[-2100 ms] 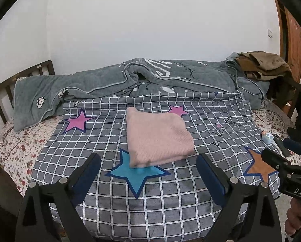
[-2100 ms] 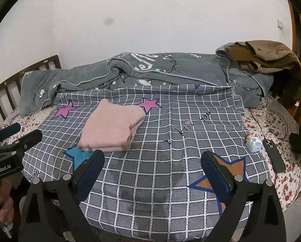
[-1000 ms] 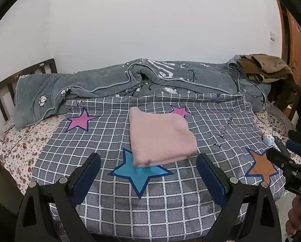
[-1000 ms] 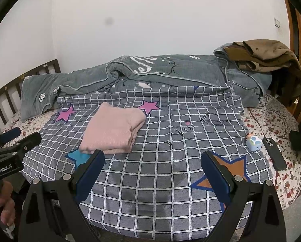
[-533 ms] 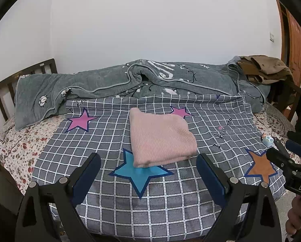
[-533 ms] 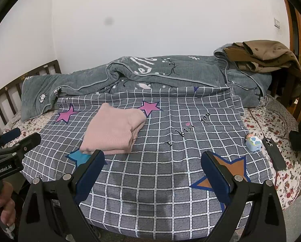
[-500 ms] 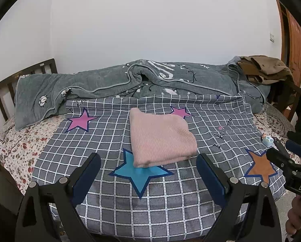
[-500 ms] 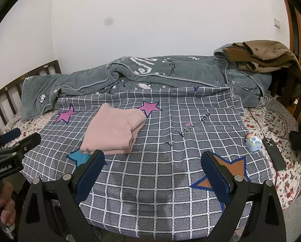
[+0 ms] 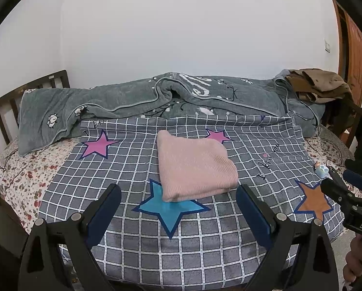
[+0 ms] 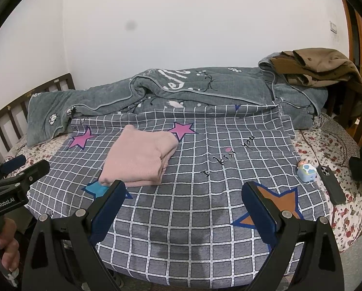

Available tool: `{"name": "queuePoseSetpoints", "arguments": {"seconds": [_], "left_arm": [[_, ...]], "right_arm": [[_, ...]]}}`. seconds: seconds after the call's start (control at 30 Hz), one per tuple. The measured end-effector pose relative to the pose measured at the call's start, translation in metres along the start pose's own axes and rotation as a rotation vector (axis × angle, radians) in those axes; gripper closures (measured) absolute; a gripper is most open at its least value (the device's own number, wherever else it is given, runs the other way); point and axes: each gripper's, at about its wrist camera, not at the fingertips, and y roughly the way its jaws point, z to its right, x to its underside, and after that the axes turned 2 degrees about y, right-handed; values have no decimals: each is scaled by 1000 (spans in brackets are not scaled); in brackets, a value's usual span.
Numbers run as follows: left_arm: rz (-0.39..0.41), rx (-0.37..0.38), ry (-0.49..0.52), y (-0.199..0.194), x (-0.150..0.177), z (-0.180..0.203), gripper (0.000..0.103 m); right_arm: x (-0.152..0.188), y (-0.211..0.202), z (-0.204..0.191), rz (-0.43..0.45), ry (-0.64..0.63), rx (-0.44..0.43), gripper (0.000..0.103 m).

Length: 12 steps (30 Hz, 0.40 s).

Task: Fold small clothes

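- One pink sweater [image 9: 195, 167], folded into a thick, roughly square pad of fine ribbed knit, lies on the bed ahead of the left gripper [image 9: 178, 208], its near edge just beyond the fingertips.
- Its slightly longer side runs away from that gripper toward the wall; the layered open edges show on its right in the right wrist view [image 10: 140, 158].
- From the right gripper [image 10: 183, 201] the sweater sits ahead and to the left.
- One grey checked sheet [image 9: 193, 249] lies under it, flat cotton with printed stars: two pink, one blue, one orange.
- Two grippers, each with two blue padded fingers [image 9: 105, 211] on black arms; both stand spread wide and hold nothing.
- One grey quilted blanket [image 9: 137, 104] is bunched along the wall, far ahead of both grippers.
- One brown garment [image 10: 319, 68] is heaped at the far right.
- One small blue toy [image 10: 307, 171] and one dark phone [image 10: 331, 184] lie side by side, right of the right gripper.
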Motion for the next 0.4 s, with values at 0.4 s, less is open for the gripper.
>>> {"name": "queuePoseSetpoints", "arguments": {"seconds": [0.4], "left_arm": [[12,-5,-4,-6,-6,-3,7]], "right_arm": [[1,-2,-4,7,2,-5,8]]}}
